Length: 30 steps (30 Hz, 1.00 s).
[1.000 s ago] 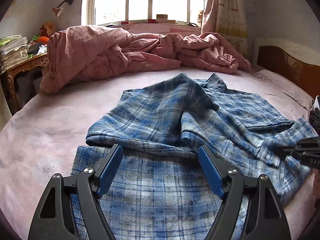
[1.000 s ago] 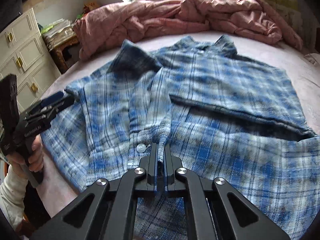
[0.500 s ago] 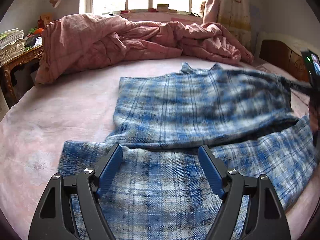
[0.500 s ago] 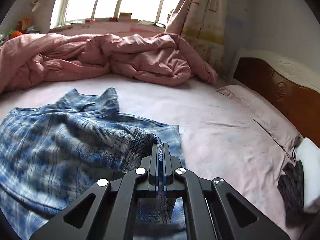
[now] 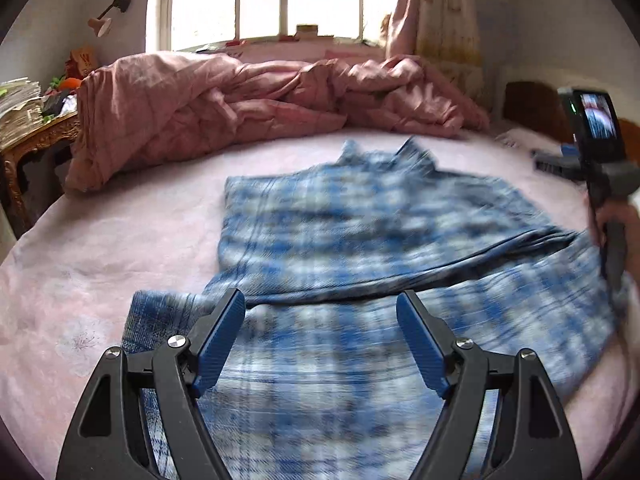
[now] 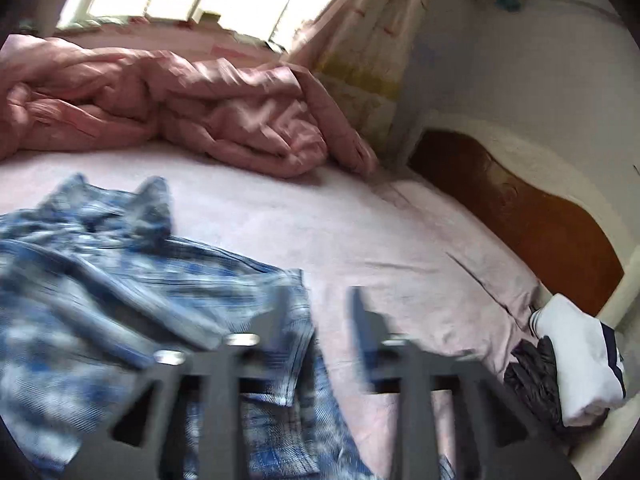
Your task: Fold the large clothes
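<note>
One blue plaid shirt (image 5: 360,240) lies flat on the pink bed sheet (image 5: 120,248), its long axis running away from me: the collar (image 5: 384,152) points toward the window (image 5: 264,0) and the heaped pink quilt (image 5: 248,100), the hem is nearest me. One side is folded in over the body, leaving a long fold edge across the middle.

My left gripper (image 5: 320,332) hovers over the hem with its blue pads (image 5: 218,340) spread wide, nothing between them. My right gripper (image 6: 316,320) is blurred; its jaws have just been opening and now stand apart above the shirt's right edge (image 6: 296,320), gripping nothing.

I count one shirt, one quilt and two folded garments by the headboard (image 6: 520,208): one white (image 6: 580,352), one dark (image 6: 532,376). Any writing in view is too blurred for me to read.
</note>
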Available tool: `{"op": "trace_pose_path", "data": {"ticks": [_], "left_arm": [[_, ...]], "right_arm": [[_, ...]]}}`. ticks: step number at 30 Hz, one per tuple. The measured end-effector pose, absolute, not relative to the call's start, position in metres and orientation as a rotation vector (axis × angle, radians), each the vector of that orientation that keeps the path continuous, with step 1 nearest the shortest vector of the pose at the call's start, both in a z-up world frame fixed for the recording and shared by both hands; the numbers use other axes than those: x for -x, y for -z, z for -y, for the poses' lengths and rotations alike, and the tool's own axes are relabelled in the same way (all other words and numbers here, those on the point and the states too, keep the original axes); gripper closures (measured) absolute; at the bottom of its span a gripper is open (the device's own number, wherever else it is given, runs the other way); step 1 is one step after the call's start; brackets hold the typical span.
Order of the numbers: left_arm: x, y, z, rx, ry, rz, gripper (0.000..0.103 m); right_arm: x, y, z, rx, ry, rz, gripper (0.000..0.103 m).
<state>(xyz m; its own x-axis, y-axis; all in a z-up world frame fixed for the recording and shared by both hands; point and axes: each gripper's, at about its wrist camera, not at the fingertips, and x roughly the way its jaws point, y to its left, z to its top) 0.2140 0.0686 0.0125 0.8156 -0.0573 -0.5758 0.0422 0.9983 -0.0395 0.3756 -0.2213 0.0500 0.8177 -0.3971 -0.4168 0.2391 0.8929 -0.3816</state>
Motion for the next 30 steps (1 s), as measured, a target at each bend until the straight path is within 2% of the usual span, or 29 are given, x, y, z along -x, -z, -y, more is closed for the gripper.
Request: {"op": "trace_pose_path", "data": {"ticks": [1,4,8,12,16,22,28,30], "left_arm": [[-0.209,-0.019,-0.068,0.026,0.061,-0.589,0.026],[-0.195,-0.037,-0.064,0.006,0.056,-0.503,0.019],[-0.18,-0.052,-0.058,-0.041,0.056,-0.415,0.001],[-0.169,-0.056,-0.05,-0.069,0.042,-0.37,0.001],[-0.161,-0.05,-0.043,-0.048,0.047,-0.392,0.001],[-0.142,-0.041,-0.028,-0.039,0.065,-0.385,0.001],[-0.131,-0.037,-0.011,-0.069,0.109,-0.411,0.001],[-0.129,-0.033,-0.006,-0.082,0.119,-0.428,0.001]], "right_arm": [[-0.359,-0.055,0.222,0.297,0.323,-0.481,0.024],[-0.311,-0.071,0.23,0.189,0.206,-0.494,0.023],[-0.248,-0.084,0.241,0.065,0.07,-0.47,0.016],[-0.193,-0.074,0.242,0.057,0.028,-0.418,0.013],[-0.165,-0.05,0.25,0.041,0.023,-0.456,0.013],[-0.162,-0.028,0.263,-0.023,0.008,-0.55,0.013],[-0.151,-0.033,0.257,0.034,0.053,-0.488,0.013],[-0.15,-0.031,0.255,0.034,0.001,-0.519,0.013]]}}
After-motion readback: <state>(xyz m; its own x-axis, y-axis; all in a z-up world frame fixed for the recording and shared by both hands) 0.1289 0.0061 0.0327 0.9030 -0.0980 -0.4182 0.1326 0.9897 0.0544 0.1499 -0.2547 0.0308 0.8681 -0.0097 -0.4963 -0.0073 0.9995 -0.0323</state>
